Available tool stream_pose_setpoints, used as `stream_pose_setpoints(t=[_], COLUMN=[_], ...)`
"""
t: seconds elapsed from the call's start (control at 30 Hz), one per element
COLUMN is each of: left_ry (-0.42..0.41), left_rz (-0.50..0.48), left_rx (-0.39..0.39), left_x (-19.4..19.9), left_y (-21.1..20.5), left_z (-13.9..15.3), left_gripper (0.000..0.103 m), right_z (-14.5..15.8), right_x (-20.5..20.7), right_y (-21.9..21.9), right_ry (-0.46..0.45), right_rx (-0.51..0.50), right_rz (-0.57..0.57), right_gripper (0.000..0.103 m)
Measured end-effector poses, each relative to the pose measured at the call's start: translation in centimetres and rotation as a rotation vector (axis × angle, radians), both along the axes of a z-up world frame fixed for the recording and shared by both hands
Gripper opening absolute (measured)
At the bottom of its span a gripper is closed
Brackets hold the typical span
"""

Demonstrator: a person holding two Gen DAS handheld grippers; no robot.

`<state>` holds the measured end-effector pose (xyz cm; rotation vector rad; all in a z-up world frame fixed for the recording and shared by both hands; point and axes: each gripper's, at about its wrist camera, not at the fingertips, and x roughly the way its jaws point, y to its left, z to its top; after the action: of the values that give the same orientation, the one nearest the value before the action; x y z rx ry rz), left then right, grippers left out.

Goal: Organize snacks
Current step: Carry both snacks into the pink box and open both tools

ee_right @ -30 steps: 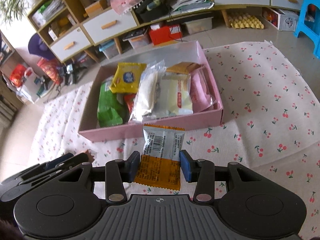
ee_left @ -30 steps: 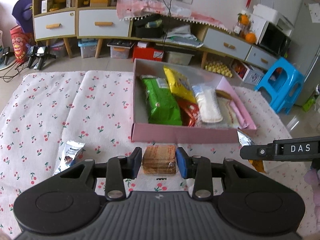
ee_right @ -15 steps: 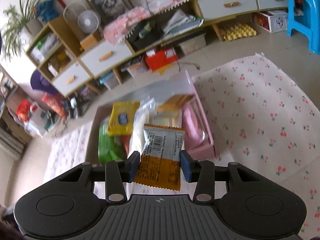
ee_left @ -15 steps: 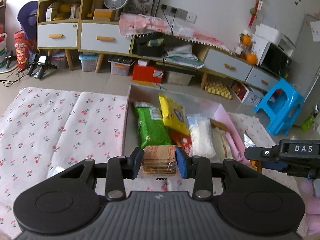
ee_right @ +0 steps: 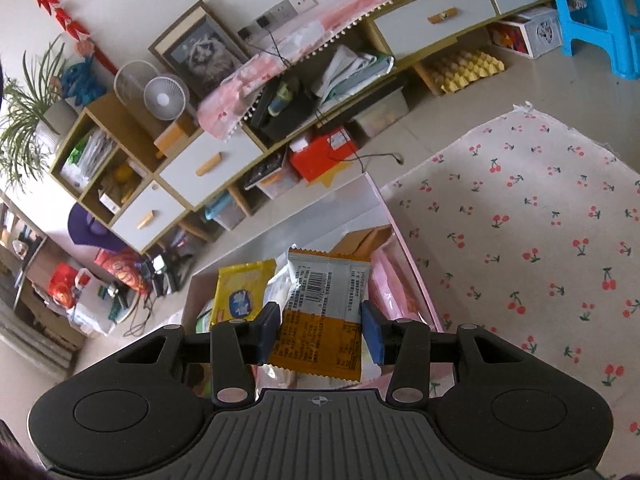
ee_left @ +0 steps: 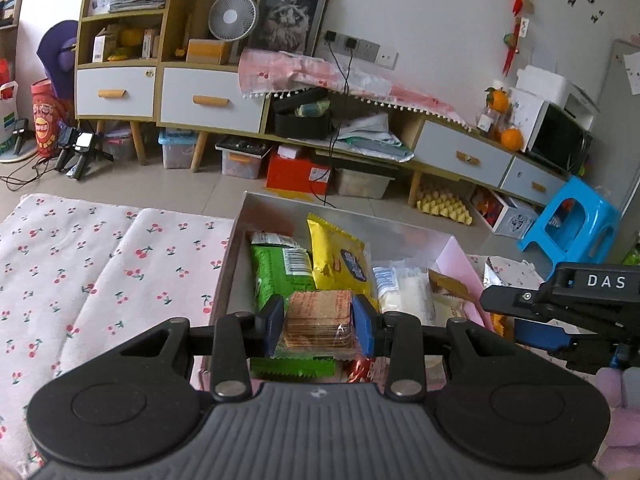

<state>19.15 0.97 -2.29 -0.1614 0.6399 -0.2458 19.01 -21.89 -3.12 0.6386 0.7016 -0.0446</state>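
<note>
My left gripper (ee_left: 319, 324) is shut on a clear pack of brown crackers (ee_left: 318, 322) and holds it above the near end of the pink box (ee_left: 460, 258). In the box lie a green packet (ee_left: 280, 276), a yellow packet (ee_left: 338, 260) and a white packet (ee_left: 400, 290). My right gripper (ee_right: 320, 332) is shut on a silver and orange snack packet (ee_right: 324, 312), held above the same box (ee_right: 404, 264). The right gripper also shows at the right of the left wrist view (ee_left: 560, 308).
The box sits on a cherry-print cloth (ee_left: 100, 264) on the floor; the cloth also shows in the right wrist view (ee_right: 520, 220). Beyond stand low cabinets with drawers (ee_left: 208, 100), storage bins under them, and a blue stool (ee_left: 572, 224) at the right.
Both grippers have lifted from the cloth and moved forward over the pink box, each still holding its snack. The small packet on the cloth at the left has left the view.
</note>
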Motion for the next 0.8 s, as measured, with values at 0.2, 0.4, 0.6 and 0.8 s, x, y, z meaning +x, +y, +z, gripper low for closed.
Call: stream_pose_setpoints(t=[0.2,0.4,0.6,0.8], left_ry=[0.010,0.010,0.019,0.045], left_rz=[-0.024,-0.034,-0.025,-0.026], left_rx=[0.019,0.048,0.058,0.080], left_x=[0.1,-0.1,-0.3,-0.2], left_y=[-0.8,-1.3,-1.3,-1.3], left_z=[-0.8,-0.8,-0.7,-0.6], left_gripper=[0.034,0.039,0.061,0.073], right_z=[-0.5,-0.7,-0.6,0.1], right_x=[0.3,0.3,0.2,0.0], right_y=[0.7,0.4,0.1,0.2], right_ry=[-0.014,-0.011,-0.006,-0.013], right_rx=[-0.054,-0.054,-0.043,-0.056], right_rz=[0.005,-0.004,-0.006,0.008], right_gripper=[0.046,0.047,0.057,0.068])
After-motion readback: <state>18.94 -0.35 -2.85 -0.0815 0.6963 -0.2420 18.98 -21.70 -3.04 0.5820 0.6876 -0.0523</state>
